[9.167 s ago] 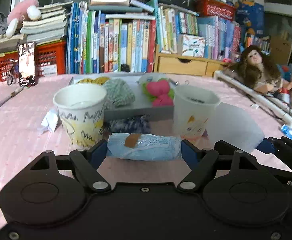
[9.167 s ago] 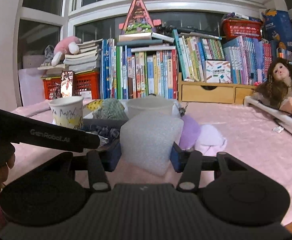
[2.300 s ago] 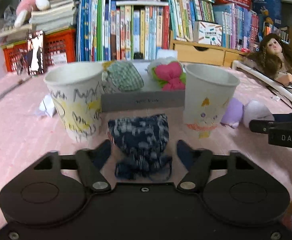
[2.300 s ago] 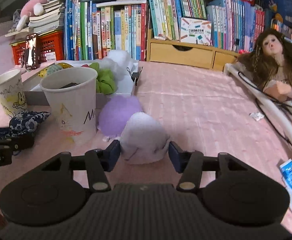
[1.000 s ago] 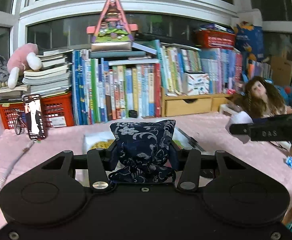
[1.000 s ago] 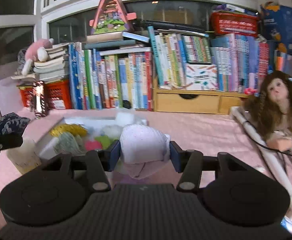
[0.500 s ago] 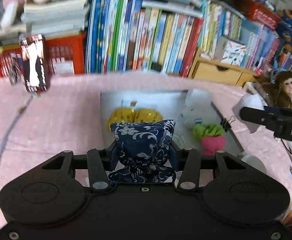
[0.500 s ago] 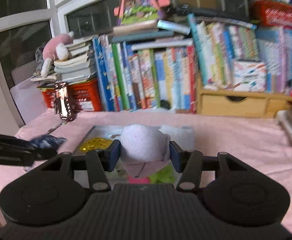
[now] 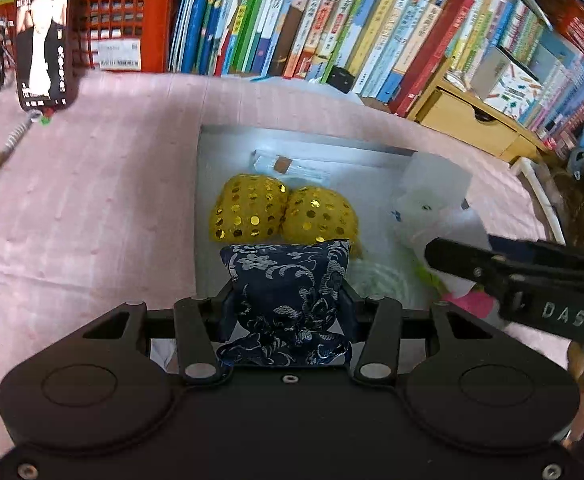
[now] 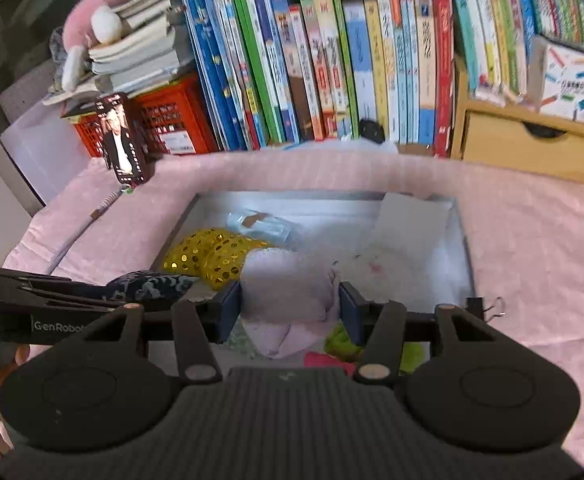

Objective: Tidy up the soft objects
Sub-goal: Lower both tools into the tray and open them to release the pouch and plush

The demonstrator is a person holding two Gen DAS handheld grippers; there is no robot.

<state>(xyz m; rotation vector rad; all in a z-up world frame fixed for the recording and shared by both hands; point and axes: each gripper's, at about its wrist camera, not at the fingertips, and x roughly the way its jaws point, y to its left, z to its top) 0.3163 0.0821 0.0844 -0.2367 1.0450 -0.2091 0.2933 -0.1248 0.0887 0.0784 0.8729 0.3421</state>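
Note:
My left gripper is shut on a dark blue floral pouch and hangs over the near left part of the grey tray. My right gripper is shut on a pale lilac soft ball above the tray's near middle. In the right wrist view the left gripper comes in from the left with the blue pouch. In the left wrist view the right gripper's fingers reach in from the right. Inside the tray lie two yellow sequin pouches, a blue packet and a white foam piece.
Pink and green soft things lie at the tray's near edge. A row of books, a red crate and a wooden drawer box stand behind the tray. A doll lies at the right. A binder clip sits on the tray's right rim.
Both grippers have tipped downward and come over the tray, each still holding its soft thing. The tray's contents now lie below the fingers.

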